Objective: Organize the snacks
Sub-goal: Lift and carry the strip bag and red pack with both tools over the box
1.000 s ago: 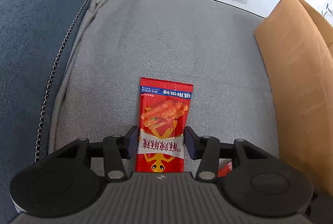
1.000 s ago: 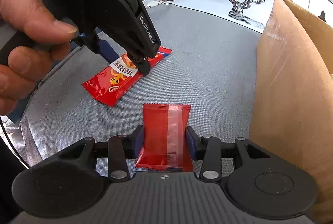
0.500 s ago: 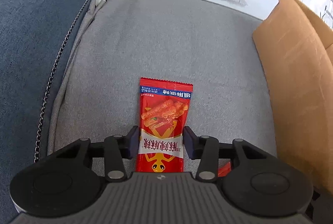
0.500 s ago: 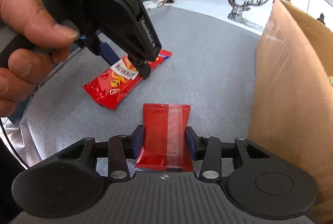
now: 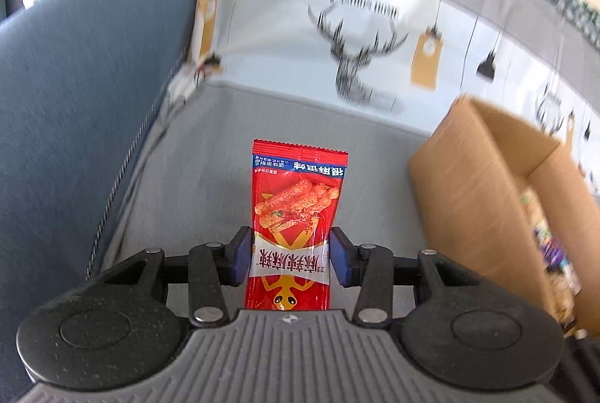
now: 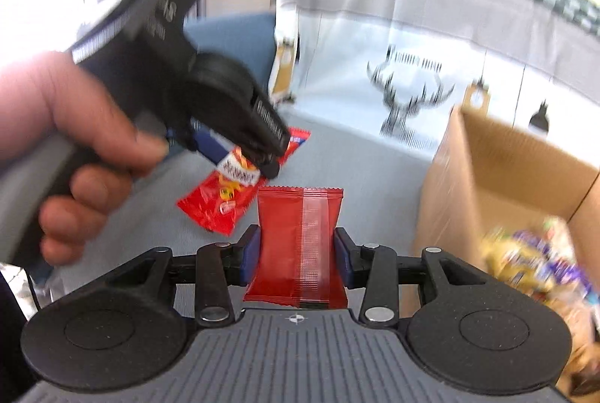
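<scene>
My left gripper (image 5: 290, 258) is shut on a red snack packet with a yellow lizard print (image 5: 296, 215), held in the air above the grey sofa seat (image 5: 210, 155). My right gripper (image 6: 296, 258) is shut on a plain red snack packet (image 6: 300, 245), seam side up, also lifted. The right wrist view shows the left gripper (image 6: 258, 155) and its packet (image 6: 225, 200) up and to the left, held by a hand. An open cardboard box (image 6: 498, 178) with several snack bags (image 6: 532, 260) inside stands to the right; it also shows in the left wrist view (image 5: 483, 193).
A blue sofa armrest (image 5: 75, 110) is on the left. A white cover with a deer print (image 5: 356, 58) hangs over the backrest. The person's hand (image 6: 71, 155) grips the left tool.
Both grippers have lifted their packets off the seat and tilted up, so the box's inside and the backrest now show. Both views are blurred by motion.
</scene>
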Tool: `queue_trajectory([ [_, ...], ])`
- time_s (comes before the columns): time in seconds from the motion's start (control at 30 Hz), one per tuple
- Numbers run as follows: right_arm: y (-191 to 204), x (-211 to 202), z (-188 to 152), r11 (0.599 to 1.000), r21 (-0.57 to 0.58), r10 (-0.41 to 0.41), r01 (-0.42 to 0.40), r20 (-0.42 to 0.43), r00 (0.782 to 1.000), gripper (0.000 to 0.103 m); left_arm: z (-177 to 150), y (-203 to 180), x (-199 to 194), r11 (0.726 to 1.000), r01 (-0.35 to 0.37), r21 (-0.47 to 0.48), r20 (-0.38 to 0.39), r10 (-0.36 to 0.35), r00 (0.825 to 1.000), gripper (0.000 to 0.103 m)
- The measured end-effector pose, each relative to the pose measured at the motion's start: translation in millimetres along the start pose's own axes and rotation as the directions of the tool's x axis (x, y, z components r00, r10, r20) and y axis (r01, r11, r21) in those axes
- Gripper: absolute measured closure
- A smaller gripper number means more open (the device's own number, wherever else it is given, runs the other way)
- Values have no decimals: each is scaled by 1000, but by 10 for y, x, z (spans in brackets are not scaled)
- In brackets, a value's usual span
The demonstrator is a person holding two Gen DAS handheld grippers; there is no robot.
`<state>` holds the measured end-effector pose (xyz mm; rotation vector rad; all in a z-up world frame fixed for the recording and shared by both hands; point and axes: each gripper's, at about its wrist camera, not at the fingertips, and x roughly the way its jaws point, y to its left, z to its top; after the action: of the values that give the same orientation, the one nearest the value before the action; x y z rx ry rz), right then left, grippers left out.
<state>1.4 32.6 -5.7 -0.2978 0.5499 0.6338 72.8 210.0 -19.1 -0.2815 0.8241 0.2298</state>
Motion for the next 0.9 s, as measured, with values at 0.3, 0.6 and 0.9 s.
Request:
queue_trajectory([
  [0.3, -536, -642, 465, 998, 44, -59, 50, 227, 972, 60, 127, -147, -252, 998, 51, -27, 150, -46, 988, 55],
  [0.6, -1515, -688, 561, 970, 157, -221, 184, 263, 939, 60, 164, -323, -223, 996, 88, -33, 155, -82, 984, 55],
  [0.9, -1841, -686, 255, 951, 211, -270, 225, 219, 938, 60, 154, -614, -313, 989, 139, -52, 234, -124, 964, 55],
])
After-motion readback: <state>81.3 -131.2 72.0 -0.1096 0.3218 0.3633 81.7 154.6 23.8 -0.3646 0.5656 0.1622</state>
